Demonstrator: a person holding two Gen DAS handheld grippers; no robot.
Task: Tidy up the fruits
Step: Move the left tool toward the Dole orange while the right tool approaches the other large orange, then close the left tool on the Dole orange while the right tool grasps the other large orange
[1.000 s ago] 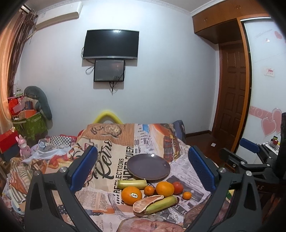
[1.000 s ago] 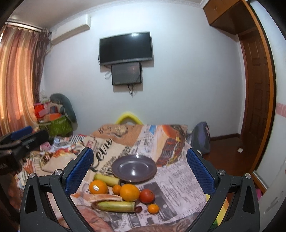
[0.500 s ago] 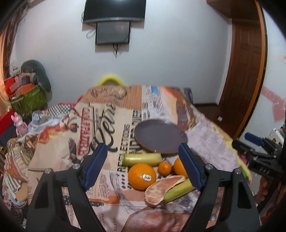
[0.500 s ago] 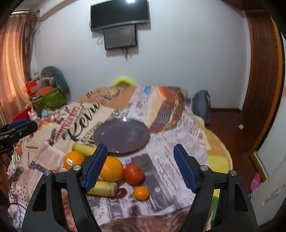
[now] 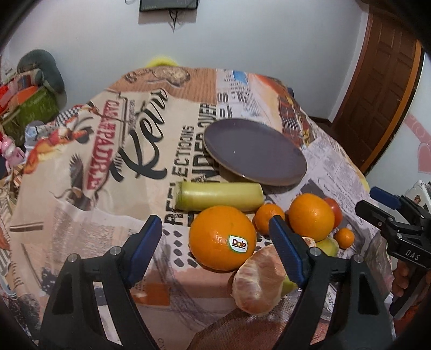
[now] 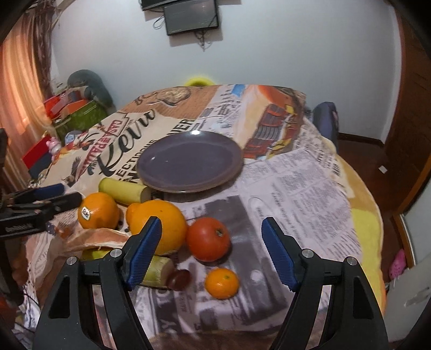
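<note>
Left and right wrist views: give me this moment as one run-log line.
left gripper: open, framing Dole orange | right gripper: open, framing tomato | plate: empty | fruit: all on tablecloth

Left claw [image 5: 215, 242] and right claw [image 6: 211, 249] both gape wide, tilted downward, holding nothing.

White wall [image 6: 296, 53]; mounted screen [image 6: 191, 16], wooden door [image 5: 377, 94]; orange curtain [image 6: 18, 94]

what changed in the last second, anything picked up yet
Nothing picked up. Both open grippers came down and closer to the fruit: the left gripper now frames the stickered orange, the right gripper the tomato. The fruit and the plate stayed put.
</note>
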